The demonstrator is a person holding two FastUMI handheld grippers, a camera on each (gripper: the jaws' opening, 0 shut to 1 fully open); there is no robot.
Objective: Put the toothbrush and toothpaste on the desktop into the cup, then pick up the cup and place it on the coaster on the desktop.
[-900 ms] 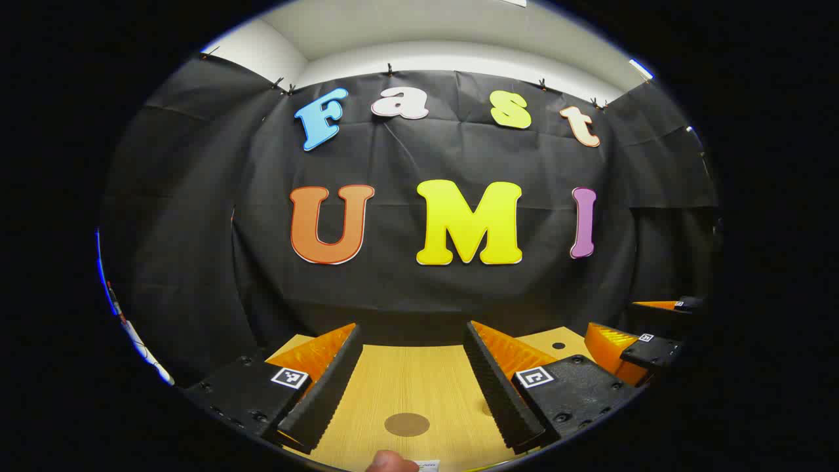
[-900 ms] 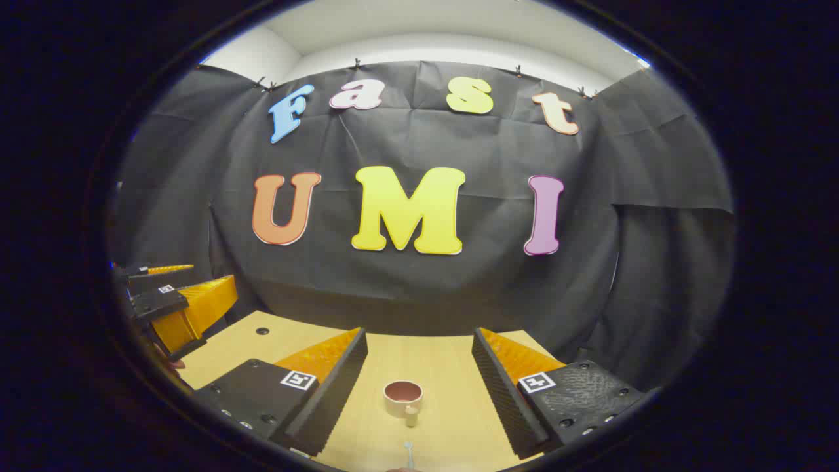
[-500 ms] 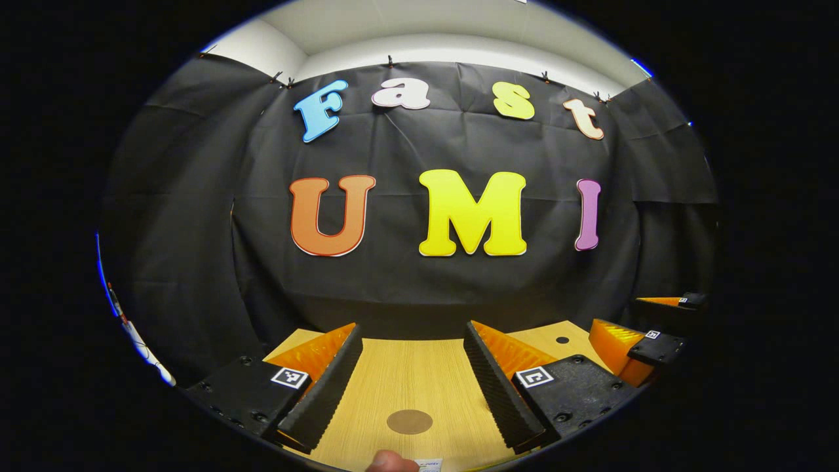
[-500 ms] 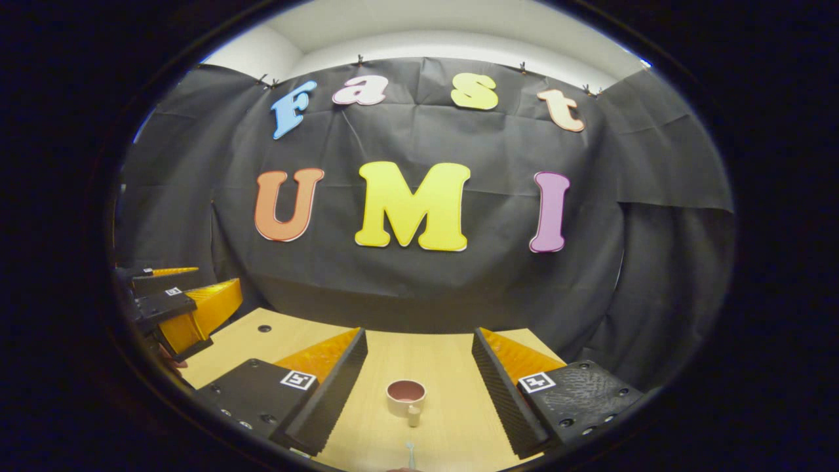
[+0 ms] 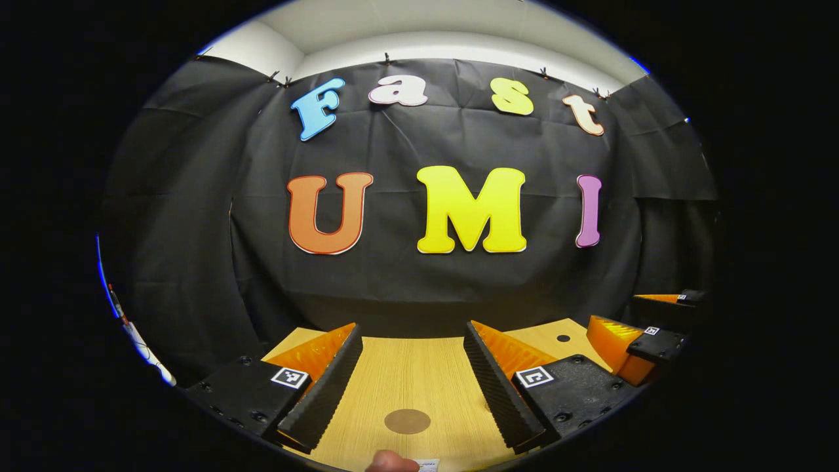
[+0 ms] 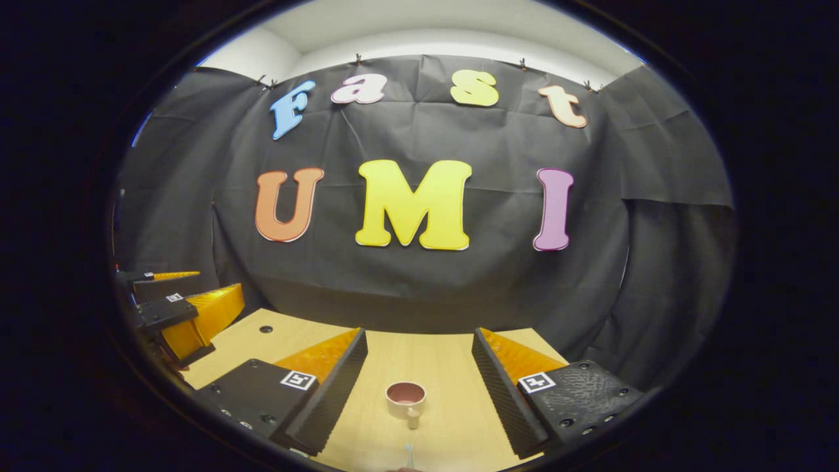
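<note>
The left gripper (image 5: 408, 387) is held wide open above the coaster (image 5: 407, 421), near the desktop's (image 5: 419, 367) front edge. The right gripper (image 6: 419, 393) is likewise spread, empty, the cup (image 6: 406, 399) framed between its fingers, mid-desktop.

Black cloth wall (image 5: 406, 288), wood desktop (image 5: 419, 380), white ceiling (image 5: 419, 26)
</note>
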